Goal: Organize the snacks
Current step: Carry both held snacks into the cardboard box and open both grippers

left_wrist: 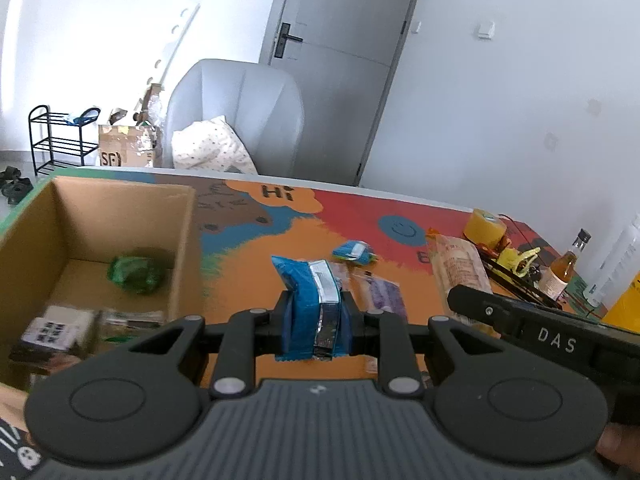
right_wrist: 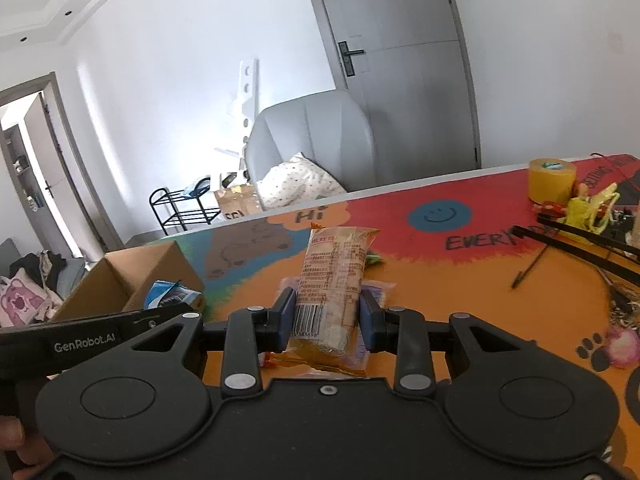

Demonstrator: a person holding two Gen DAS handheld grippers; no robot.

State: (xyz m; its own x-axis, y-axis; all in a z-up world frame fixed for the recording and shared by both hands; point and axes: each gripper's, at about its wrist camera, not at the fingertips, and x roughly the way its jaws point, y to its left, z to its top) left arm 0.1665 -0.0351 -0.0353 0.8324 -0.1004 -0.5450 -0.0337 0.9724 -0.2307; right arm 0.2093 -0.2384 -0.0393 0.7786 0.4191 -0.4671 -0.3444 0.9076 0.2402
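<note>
My left gripper (left_wrist: 314,316) is shut on a blue and silver snack packet (left_wrist: 310,300), held upright above the colourful table mat. To its left stands an open cardboard box (left_wrist: 120,216) with a green packet (left_wrist: 136,274) and several other packs inside. My right gripper (right_wrist: 326,316) is shut on a long clear pack of biscuits (right_wrist: 334,272) with a barcode, lifted off the table. In the left wrist view that biscuit pack (left_wrist: 458,268) and the right gripper's body show at the right. A small blue packet (left_wrist: 354,250) and a purple packet (left_wrist: 382,296) lie on the mat.
A yellow tape roll (right_wrist: 552,180), a yellow toy (right_wrist: 588,208), black sticks (right_wrist: 580,248) and a pen (right_wrist: 528,270) sit at the table's right. A glass bottle (left_wrist: 566,266) stands at the far right. Beyond the table's far edge is a grey armchair (left_wrist: 240,116) with a cushion.
</note>
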